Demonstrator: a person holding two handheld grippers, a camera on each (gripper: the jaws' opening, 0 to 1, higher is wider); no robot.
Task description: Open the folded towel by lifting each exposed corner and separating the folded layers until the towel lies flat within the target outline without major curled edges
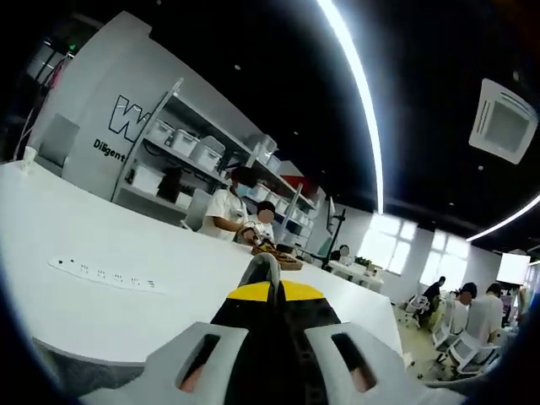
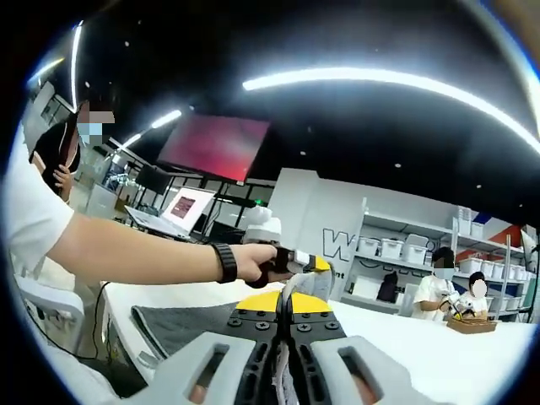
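My right gripper (image 2: 295, 291) is closed on a pale towel (image 2: 297, 287) corner, my left gripper (image 1: 263, 270) clamped on another, both raised off the white tabletop (image 1: 101, 245), probably to spread the layers. Grey mat (image 2: 181, 325) lies below.

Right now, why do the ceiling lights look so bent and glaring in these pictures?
Left gripper view: fisheye lens bows the ceiling light strip into an arc, blown out white; white table reflects brightly. Right gripper view: another light strip curves likewise, and the person's arm looks swollen near the edge.
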